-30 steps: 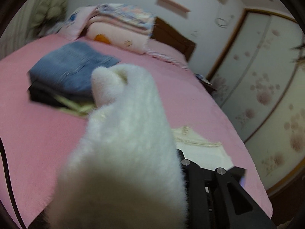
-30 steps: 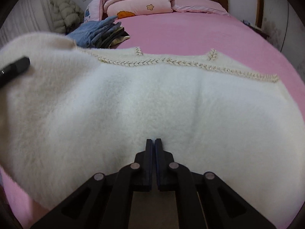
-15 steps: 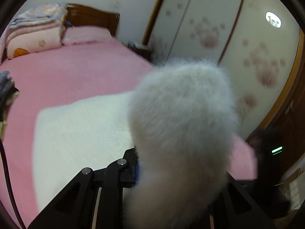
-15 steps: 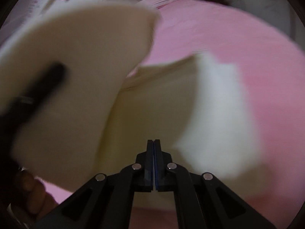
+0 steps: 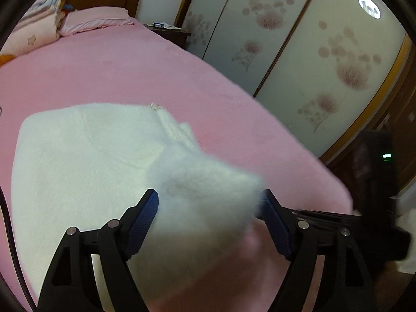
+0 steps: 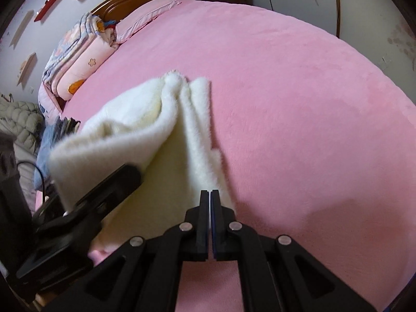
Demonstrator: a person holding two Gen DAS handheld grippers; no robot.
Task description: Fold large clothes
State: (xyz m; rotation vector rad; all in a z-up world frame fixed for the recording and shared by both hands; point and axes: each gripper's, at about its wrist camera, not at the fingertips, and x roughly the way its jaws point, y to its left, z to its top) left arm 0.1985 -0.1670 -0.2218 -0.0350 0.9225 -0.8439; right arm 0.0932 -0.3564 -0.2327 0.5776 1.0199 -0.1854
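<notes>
Fluffy white garment [image 5: 85,156] covers the pink bed's [image 5: 130,72] near corner; left tool [image 5: 209,205] just spread, fabric between; right tool [image 6: 210,195] pinches its hem.

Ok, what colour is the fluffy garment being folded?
Creamy white garment, plain and fluffy; it shows best in the right wrist view.

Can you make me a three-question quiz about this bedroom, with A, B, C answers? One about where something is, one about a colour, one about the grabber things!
1. Where does the fluffy white garment lie?
A. on the bed
B. on the floor
C. in the wardrobe

2. What colour is the bed cover?
A. green
B. pink
C. brown

3. How is the left gripper?
A. folded away
B. shut tight
C. jaws apart

Answers: 1 A, it spreads over the bed; 2 B, pink all over; 3 C, its jaws just opened, a fluffy corner loose between them.
</notes>
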